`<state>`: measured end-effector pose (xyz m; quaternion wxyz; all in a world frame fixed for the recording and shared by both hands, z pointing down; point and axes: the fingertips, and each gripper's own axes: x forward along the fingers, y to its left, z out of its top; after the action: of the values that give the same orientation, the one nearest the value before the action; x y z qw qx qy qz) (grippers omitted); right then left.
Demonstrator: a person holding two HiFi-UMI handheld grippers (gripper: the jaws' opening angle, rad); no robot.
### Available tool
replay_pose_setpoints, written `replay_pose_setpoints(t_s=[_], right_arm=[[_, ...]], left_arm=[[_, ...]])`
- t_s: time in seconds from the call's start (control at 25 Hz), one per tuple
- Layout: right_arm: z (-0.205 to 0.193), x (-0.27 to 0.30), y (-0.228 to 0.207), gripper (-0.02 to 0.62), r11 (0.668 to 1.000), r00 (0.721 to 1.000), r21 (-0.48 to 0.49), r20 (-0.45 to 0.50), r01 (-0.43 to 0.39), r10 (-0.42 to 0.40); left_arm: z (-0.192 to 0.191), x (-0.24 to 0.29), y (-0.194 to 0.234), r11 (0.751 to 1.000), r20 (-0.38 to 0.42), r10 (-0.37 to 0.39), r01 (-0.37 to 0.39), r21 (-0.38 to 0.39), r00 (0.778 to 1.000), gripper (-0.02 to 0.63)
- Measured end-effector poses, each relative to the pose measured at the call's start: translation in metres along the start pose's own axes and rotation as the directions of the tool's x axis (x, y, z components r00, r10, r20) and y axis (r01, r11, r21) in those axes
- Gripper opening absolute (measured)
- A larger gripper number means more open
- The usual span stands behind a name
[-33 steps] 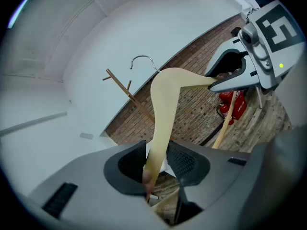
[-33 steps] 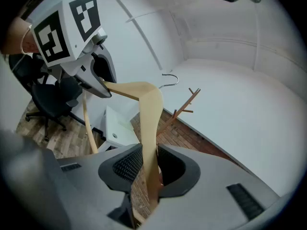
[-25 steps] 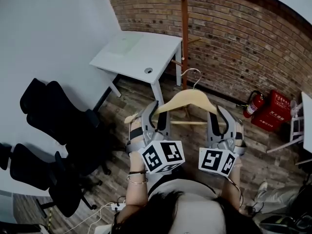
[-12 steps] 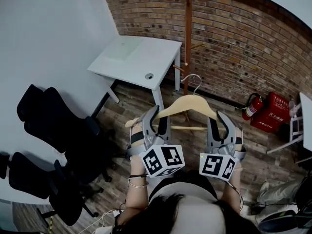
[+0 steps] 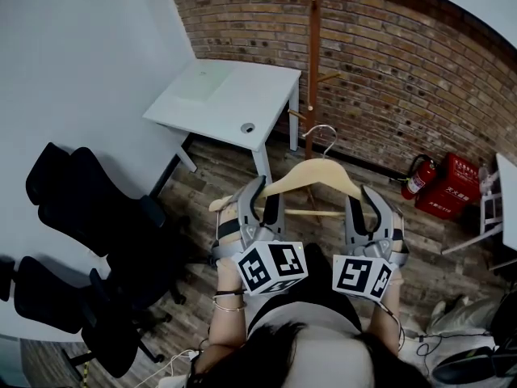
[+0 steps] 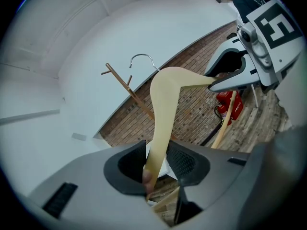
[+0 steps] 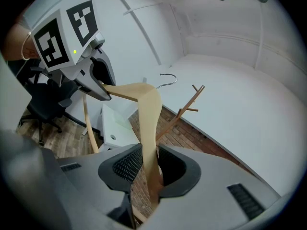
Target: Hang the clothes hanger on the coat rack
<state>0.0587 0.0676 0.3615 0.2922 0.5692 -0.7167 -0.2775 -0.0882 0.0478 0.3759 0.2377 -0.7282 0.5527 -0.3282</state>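
Both hand-held grippers and the hanger they carry have edged a little nearer the rack over the last second. Almost all of that came early, and the latest half second shows hardly any shift.

The red brick wall (image 5: 404, 71) fills the background, with the white rectangular bench (image 5: 218, 95) standing in front of it at the left. Just right of the bench rises the tall brown wooden coat rack (image 5: 313, 55), with short pegs angling off its pole.

The pale wooden clothes hanger with a crossbar (image 5: 311, 172) is held roughly level in the air, in front of the rack's pole and apart from it. It hangs on nothing yet.

The left hand-held gripper (image 5: 262, 192) has its jaws closed on the hanger's left arm near the end. Its own view shows the wood clamped between the two black ribbed pads, so the jaws stand only as wide as the arm is thick. The right hand-held gripper (image 5: 362, 196) holds the right arm the same way, with the wood pinched between its pads.

The hanger's small silver wire hook (image 5: 323, 133) stands upright at the middle. In the head view it sits just beside the pole, close to the lower pegs (image 5: 300, 113), but no view shows it over any peg.

The approach looks nearly finished and the carry has slowed. The work left seems to be raising the hook above a peg and lowering it on. Both grips should hold until the hook bears the weight.
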Motion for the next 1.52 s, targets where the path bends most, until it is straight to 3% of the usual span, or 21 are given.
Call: replay_pose_setpoints(t_s=[1.52], right_arm=[[-0.017, 0.13, -0.055, 0.118, 0.999, 0.999, 0.006, 0.036, 0.034, -0.034]], left_arm=[[0.03, 0.136, 0.033, 1.0, 0.016, 0.02, -0.021, 0.014, 1.0, 0.132]])
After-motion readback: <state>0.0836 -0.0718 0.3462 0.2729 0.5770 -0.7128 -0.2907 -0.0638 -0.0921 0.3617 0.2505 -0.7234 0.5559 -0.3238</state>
